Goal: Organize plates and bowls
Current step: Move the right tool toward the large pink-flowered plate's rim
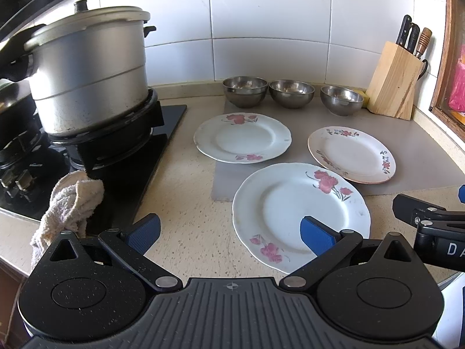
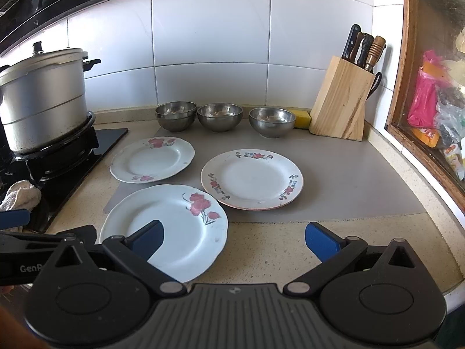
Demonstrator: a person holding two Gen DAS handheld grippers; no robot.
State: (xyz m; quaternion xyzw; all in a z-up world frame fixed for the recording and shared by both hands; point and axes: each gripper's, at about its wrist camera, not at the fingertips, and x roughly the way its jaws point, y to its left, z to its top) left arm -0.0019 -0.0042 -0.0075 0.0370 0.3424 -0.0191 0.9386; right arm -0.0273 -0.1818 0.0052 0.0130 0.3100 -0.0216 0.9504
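Three flowered plates lie flat on the counter: a near plate [image 1: 290, 203] [image 2: 174, 221], a far left plate [image 1: 242, 138] [image 2: 152, 160] and a pink-rimmed plate [image 1: 351, 154] [image 2: 251, 179]. Behind them stand steel bowls: a stacked pair at the left [image 1: 245, 90] [image 2: 175, 115], a middle bowl [image 1: 291, 93] [image 2: 220, 117] and a right bowl [image 1: 342, 99] [image 2: 272, 121]. My left gripper [image 1: 229, 229] is open and empty, its right finger over the near plate. My right gripper [image 2: 234, 240] is open and empty, its left finger over that plate's right part.
A large lidded steel pot [image 1: 90, 69] [image 2: 43, 99] sits on the black gas stove [image 1: 122, 157] at the left, with a crumpled cloth [image 1: 69, 203] at its front. A wooden knife block [image 1: 392, 84] [image 2: 340, 99] and a yellow sponge [image 2: 302, 118] stand at the back right. A grey mat [image 2: 348, 180] covers the counter.
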